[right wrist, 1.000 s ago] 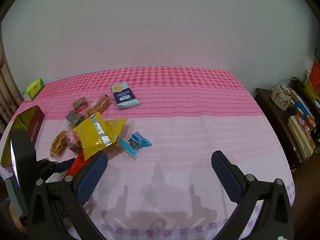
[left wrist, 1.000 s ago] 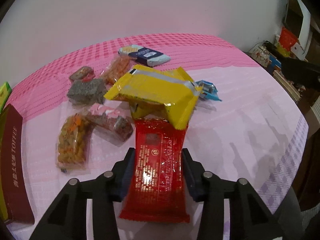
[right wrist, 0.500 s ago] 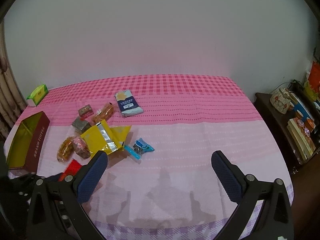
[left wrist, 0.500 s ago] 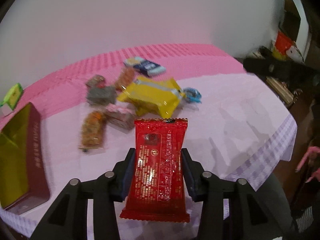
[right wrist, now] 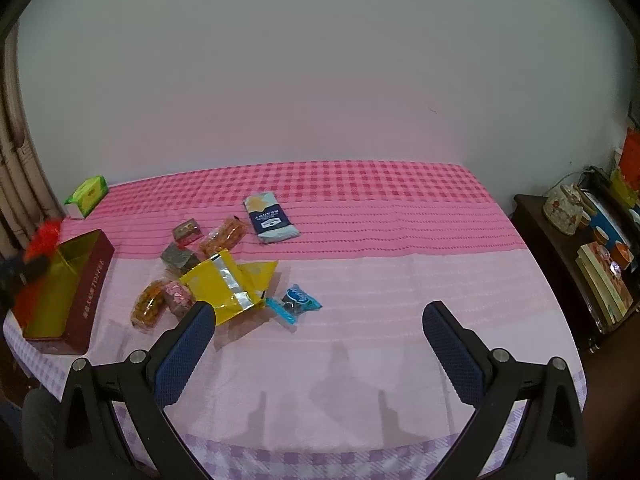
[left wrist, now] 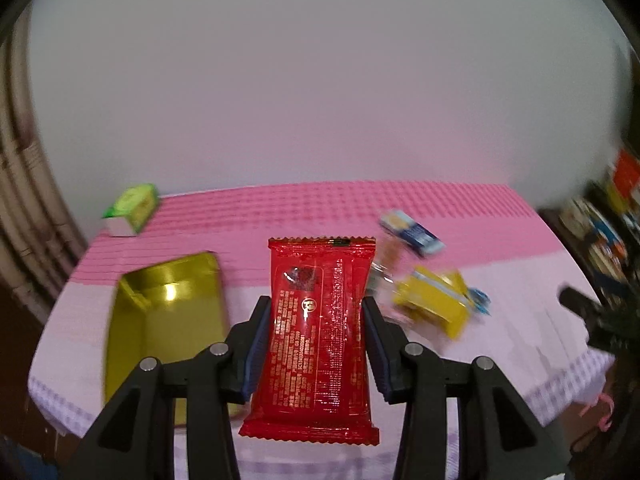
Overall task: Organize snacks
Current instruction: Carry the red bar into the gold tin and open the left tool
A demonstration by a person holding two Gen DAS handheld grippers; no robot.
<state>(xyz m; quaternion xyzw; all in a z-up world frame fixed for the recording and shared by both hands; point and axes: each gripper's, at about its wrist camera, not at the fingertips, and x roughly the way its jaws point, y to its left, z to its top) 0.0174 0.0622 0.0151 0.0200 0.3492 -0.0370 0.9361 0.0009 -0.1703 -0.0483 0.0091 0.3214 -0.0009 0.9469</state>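
My left gripper (left wrist: 314,320) is shut on a red snack packet (left wrist: 318,336) and holds it in the air, above and just right of the open gold-lined toffee box (left wrist: 168,320). In the right wrist view the same packet (right wrist: 42,238) shows as a red blur over the box (right wrist: 60,292) at the far left. My right gripper (right wrist: 318,320) is open and empty above the near part of the pink tablecloth. A yellow packet (right wrist: 226,284), a blue candy (right wrist: 296,302), a dark blue packet (right wrist: 268,218) and several small wrapped snacks lie left of centre.
A green tissue box (right wrist: 86,196) stands at the back left corner. A dark side cabinet (right wrist: 580,264) with books and a jar is right of the table (right wrist: 400,280). A curtain hangs at the far left.
My left gripper has lifted the red packet and swung left, from the snack pile to over the toffee box. The right gripper has held roughly still.
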